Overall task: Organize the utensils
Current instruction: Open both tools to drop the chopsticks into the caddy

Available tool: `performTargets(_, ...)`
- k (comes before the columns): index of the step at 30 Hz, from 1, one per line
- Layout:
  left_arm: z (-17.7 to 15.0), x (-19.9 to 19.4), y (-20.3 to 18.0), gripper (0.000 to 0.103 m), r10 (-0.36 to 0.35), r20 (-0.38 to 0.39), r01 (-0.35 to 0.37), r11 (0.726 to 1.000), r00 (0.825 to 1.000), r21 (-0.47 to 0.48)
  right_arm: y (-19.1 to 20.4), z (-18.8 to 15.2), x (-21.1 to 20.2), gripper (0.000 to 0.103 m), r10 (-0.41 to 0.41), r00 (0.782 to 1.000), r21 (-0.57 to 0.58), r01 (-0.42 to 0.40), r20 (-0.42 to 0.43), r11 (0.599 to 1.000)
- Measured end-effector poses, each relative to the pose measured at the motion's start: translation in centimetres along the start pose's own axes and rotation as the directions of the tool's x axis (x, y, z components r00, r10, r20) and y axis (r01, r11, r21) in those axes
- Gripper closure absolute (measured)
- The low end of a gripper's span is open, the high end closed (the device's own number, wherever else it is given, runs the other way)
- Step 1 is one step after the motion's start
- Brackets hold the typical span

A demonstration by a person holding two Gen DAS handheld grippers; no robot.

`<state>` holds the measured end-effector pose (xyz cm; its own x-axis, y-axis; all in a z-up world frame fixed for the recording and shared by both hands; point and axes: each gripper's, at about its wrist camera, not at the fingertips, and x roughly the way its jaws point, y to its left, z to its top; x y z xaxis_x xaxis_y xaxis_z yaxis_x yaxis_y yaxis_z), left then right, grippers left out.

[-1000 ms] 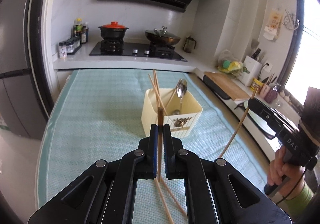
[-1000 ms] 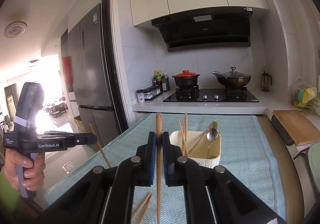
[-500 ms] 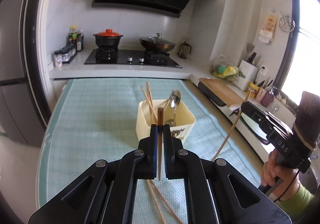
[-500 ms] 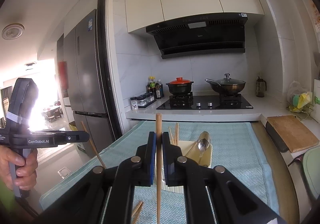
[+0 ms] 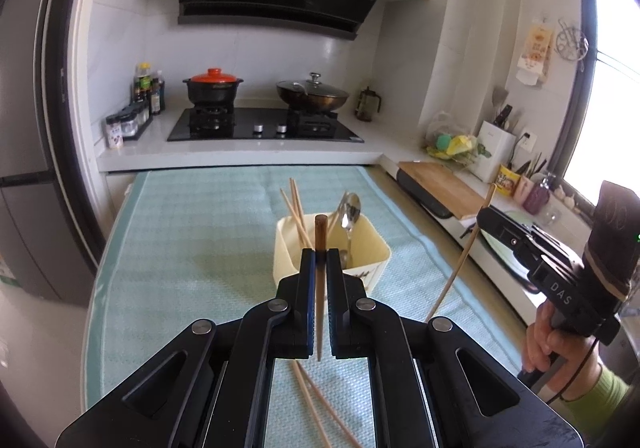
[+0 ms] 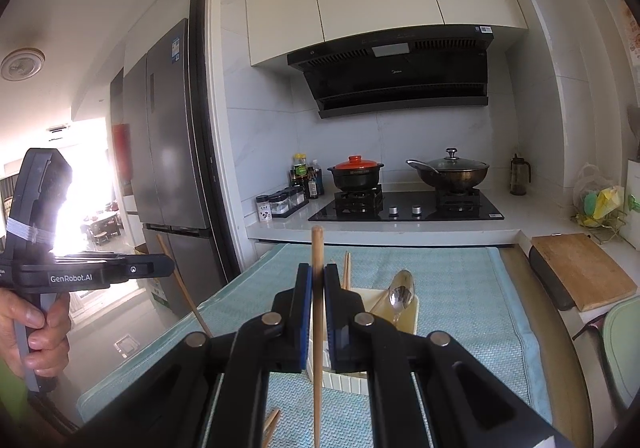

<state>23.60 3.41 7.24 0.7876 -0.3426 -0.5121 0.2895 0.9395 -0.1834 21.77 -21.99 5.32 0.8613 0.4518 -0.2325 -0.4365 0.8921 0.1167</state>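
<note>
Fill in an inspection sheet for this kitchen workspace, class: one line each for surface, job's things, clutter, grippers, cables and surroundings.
Surface: light blue cloth covers the table.
Job's things: cream holder holds chopsticks and a spoon; loose chopsticks lie on the cloth near the left gripper.
Clutter: nothing seen on the cloth.
Grippers: left gripper shut on a dark-tipped chopstick; right gripper shut on a pale chopstick; both sticks upright.
Cables: a thin dark cord hangs by the right hand.
Surroundings: hob with red-lidded pot and wok, fridge, cutting board.
</note>
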Motion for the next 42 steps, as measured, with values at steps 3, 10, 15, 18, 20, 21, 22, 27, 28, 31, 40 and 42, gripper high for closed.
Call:
performTargets(3, 1.1, -0.2, 0.0, 0.100, -0.009, 0.009, 0.009, 1.000, 1.000, 0.002, -0.3, 0.5, 0.3, 0.097, -0.003, 1.000, 0.009, 0.002, 0.001, 1.000)
performTargets(10, 5.5, -1.4, -0.5, 0.100, -0.015, 0.099, 0.014, 1.000, 0.995, 0.012, -1.4, 3.3, 1.7, 0.097, -0.010, 0.999, 0.030, 0.009, 0.032, 1.000)
performTargets(15, 9.0, 0.5, -0.7, 0.100, 0.010, 0.144, -0.011, 1.000, 0.990, 0.009, -2.9, 6.4, 3.9, 0.097, -0.045, 0.996, 0.054, 0.041, 0.077, 0.998)
performTargets(18, 10.2, 3.3, -0.6, 0.100, 0.037, 0.136, -0.037, 0.999, 0.990, -0.005, -3.4, 8.1, 5.5, 0.097, -0.079, 0.989, 0.035, 0.075, 0.126, 0.997)
performTargets(20, 10.5, 5.7, -0.3, 0.100, 0.054, 0.114, -0.052, 0.998, 0.992, -0.019, -3.6, 8.6, 7.0, 0.097, -0.094, 0.986, 0.024, 0.091, 0.140, 0.996)
performTargets(21, 10.5, 6.8, -0.1, 0.100, 0.059, 0.098, -0.057, 0.998, 0.993, -0.025, -3.8, 8.5, 7.9, 0.097, -0.098, 0.985, 0.015, 0.097, 0.141, 0.995)
performTargets(22, 10.4, 8.1, 0.1, 0.100, 0.067, 0.080, -0.064, 0.997, 0.995, -0.031, -3.9, 8.3, 9.0, 0.097, -0.100, 0.986, 0.005, 0.101, 0.132, 0.995)
performTargets(27, 8.6, 13.4, 1.0, 0.100, 0.096, -0.003, -0.096, 0.994, 0.995, -0.043, -4.6, 5.0, 14.8, 0.097, -0.108, 0.994, -0.023, 0.109, 0.017, 0.994)
performTargets(28, 8.2, 14.4, 1.1, 0.100, 0.100, -0.025, -0.101, 0.994, 0.995, -0.040, -4.8, 4.1, 15.8, 0.097, -0.110, 0.994, -0.020, 0.109, -0.013, 0.994)
performTargets(31, 7.0, 17.2, 1.2, 0.100, 0.130, -0.086, -0.132, 0.991, 0.988, -0.018, -5.3, 1.4, 19.0, 0.097, -0.100, 0.988, -0.009, 0.099, -0.121, 0.995)
performTargets(40, 4.8, 17.6, 1.4, 0.026, 0.149, -0.129, -0.154, 0.988, 0.980, -0.025, -4.6, -1.3, 20.9, 0.030, -0.089, 0.968, -0.007, 0.090, -0.234, 0.996)
performTargets(42, 4.5, 15.8, 1.8, 0.024, 0.150, -0.106, -0.153, 0.988, 0.983, -0.023, -4.0, -1.0, 19.6, 0.030, -0.089, 0.973, -0.027, 0.086, -0.215, 0.996)
